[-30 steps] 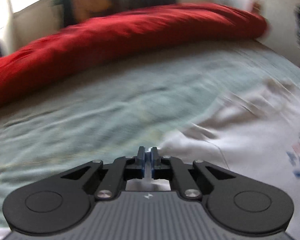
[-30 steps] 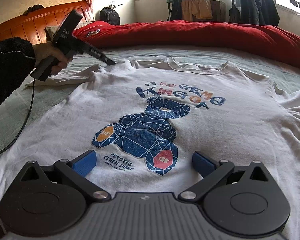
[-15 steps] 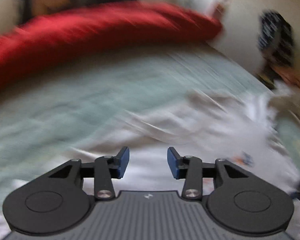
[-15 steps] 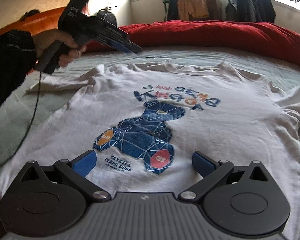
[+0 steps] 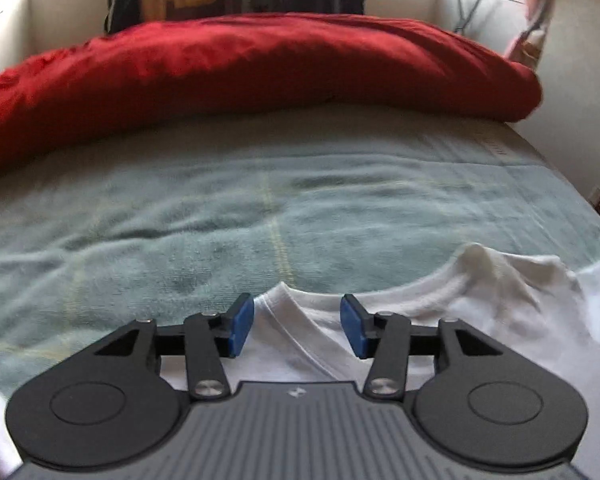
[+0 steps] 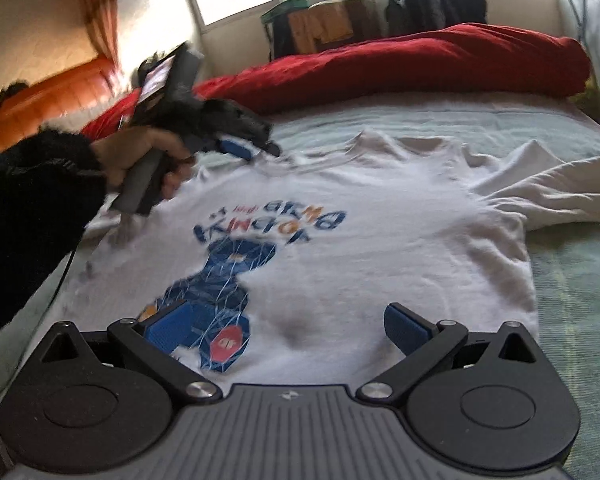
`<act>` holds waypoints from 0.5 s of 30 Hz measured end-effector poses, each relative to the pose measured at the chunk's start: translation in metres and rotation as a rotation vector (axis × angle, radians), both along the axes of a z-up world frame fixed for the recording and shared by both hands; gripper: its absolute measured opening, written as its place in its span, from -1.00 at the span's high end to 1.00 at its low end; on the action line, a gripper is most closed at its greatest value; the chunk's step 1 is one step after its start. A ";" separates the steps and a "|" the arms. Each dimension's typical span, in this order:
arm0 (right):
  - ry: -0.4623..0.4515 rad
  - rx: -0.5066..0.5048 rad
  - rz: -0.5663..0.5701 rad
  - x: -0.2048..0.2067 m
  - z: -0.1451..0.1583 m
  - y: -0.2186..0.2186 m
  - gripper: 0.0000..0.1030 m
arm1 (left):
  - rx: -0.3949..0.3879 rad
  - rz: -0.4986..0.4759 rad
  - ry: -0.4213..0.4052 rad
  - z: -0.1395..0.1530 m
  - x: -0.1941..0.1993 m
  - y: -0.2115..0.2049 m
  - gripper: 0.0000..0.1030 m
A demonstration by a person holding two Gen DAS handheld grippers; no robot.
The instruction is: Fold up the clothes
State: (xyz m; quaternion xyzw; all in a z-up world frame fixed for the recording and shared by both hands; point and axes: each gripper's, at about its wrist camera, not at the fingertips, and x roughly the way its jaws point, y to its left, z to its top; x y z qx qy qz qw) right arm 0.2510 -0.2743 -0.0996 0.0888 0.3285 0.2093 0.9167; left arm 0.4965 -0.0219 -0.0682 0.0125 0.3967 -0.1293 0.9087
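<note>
Shirt (image 6: 380,248) lies print-up, mostly flat on bed (image 5: 260,208), one sleeve bunched toward the right edge. Our left gripper (image 5: 298,328), clamped a second ago, now gapes empty over the collar (image 5: 380,300); right gripper (image 6: 288,324) wide open above the hem. Regrasp looks likely.
</note>
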 end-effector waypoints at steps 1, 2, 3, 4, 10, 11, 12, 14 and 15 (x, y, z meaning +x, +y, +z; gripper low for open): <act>0.001 0.021 -0.002 0.000 0.001 -0.003 -1.00 | -0.001 -0.017 0.015 0.005 -0.009 -0.001 -0.04; 0.003 0.036 -0.002 0.000 0.003 -0.004 -1.00 | -0.002 -0.035 0.031 0.010 -0.019 -0.003 -0.08; 0.004 0.048 -0.002 -0.001 0.004 -0.006 -1.00 | -0.010 -0.072 0.055 0.013 -0.028 -0.007 -0.10; 0.006 0.055 -0.002 -0.001 0.005 -0.007 -1.00 | -0.017 -0.109 0.080 0.016 -0.038 -0.011 -0.15; 0.038 -0.021 0.017 -0.003 0.006 -0.002 -1.00 | -0.036 -0.311 0.207 0.003 -0.079 -0.065 -0.35; 0.043 -0.027 0.011 -0.003 0.005 -0.002 -1.00 | -0.016 -0.326 0.216 -0.004 -0.081 -0.076 -0.35; 0.052 -0.030 0.008 -0.002 0.003 -0.003 -1.00 | 0.036 -0.318 0.187 -0.011 -0.081 -0.087 -0.35; 0.070 -0.021 -0.002 0.001 -0.001 -0.005 -1.00 | 0.048 -0.290 0.142 -0.018 -0.069 -0.096 -0.48; 0.077 -0.018 -0.007 0.003 -0.003 -0.006 -1.00 | 0.044 -0.271 0.123 -0.020 -0.061 -0.100 -0.49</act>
